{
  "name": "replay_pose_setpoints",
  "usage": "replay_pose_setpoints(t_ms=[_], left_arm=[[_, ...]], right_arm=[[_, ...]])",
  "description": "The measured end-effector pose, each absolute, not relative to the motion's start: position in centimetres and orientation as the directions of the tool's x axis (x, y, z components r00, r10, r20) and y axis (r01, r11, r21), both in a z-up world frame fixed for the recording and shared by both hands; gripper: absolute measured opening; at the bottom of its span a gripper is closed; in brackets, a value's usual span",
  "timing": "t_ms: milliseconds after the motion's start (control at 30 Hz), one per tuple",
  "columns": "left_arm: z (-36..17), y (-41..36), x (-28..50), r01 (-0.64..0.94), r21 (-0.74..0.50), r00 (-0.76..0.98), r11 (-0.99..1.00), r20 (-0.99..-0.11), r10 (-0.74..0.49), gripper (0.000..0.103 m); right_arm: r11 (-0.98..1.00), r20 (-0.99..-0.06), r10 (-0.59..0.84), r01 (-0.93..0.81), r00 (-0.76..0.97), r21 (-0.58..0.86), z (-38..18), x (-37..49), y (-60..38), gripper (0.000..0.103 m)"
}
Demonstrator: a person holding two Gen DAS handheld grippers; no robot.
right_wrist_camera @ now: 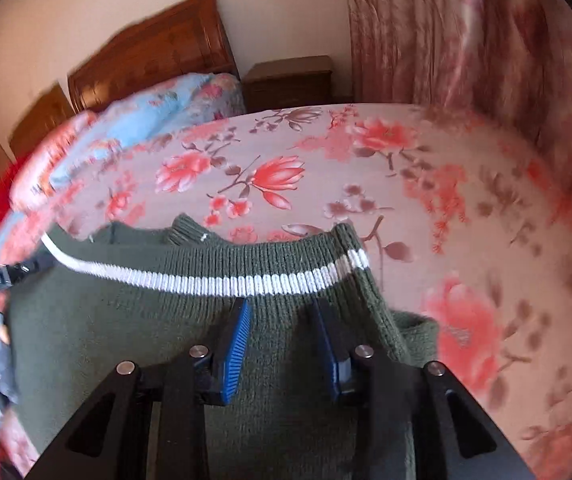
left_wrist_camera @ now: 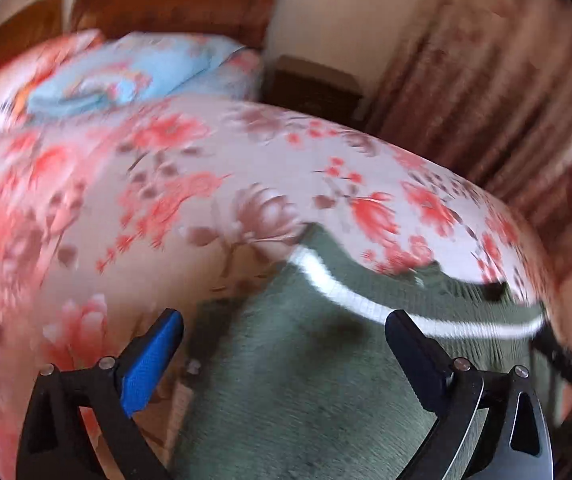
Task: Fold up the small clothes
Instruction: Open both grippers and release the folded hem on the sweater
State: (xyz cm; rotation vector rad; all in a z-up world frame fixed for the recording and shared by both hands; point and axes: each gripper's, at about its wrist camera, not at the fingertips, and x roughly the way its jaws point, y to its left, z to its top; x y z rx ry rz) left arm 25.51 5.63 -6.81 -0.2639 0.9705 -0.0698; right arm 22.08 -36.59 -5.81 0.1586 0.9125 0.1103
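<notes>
A dark green knitted sweater [right_wrist_camera: 126,340] with a white stripe [right_wrist_camera: 246,282] across its ribbed hem lies on the flowered bedsheet [right_wrist_camera: 406,180]. My right gripper [right_wrist_camera: 282,304] hovers over the hem near the sweater's right edge. Its blue pads stand partly apart with only flat knit under them, and they press on nothing. In the left wrist view the same sweater [left_wrist_camera: 306,380] fills the lower middle, blurred. My left gripper [left_wrist_camera: 286,316] is wide open above it, one finger over the sheet and one over the stripe [left_wrist_camera: 366,300].
A blue flowered quilt [left_wrist_camera: 134,68] and a pink pillow lie at the head of the bed, under a wooden headboard [left_wrist_camera: 174,4]. A dark nightstand [right_wrist_camera: 290,80] stands beside the bed. Reddish curtains [right_wrist_camera: 426,32] hang along the right side.
</notes>
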Motion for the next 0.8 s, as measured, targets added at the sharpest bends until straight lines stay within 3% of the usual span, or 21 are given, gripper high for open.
replay_pose_setpoints(t_ms=[200, 500, 800], left_arm=[[-7.1, 5.3, 24.5, -0.070, -0.229, 0.558, 0.971, -0.816, -0.152, 0.103], [-7.3, 5.7, 23.7, -0.100, -0.232, 0.573, 0.968, -0.809, -0.134, 0.103], [-6.3, 6.0, 22.8, -0.150, -0.222, 0.619, 0.964, -0.781, -0.083, 0.103]], right_arm=[[0.989, -0.759, 0.144, -0.062, 0.635, 0.135, -5.8, 22.2, -35.5, 0.033], [0.919, -0.700, 0.381, -0.162, 0.604, 0.360, -6.3, 23.3, -38.3, 0.036], [0.924, -0.719, 0.381, -0.200, 0.581, 0.327, -6.2, 24.1, -37.4, 0.034]])
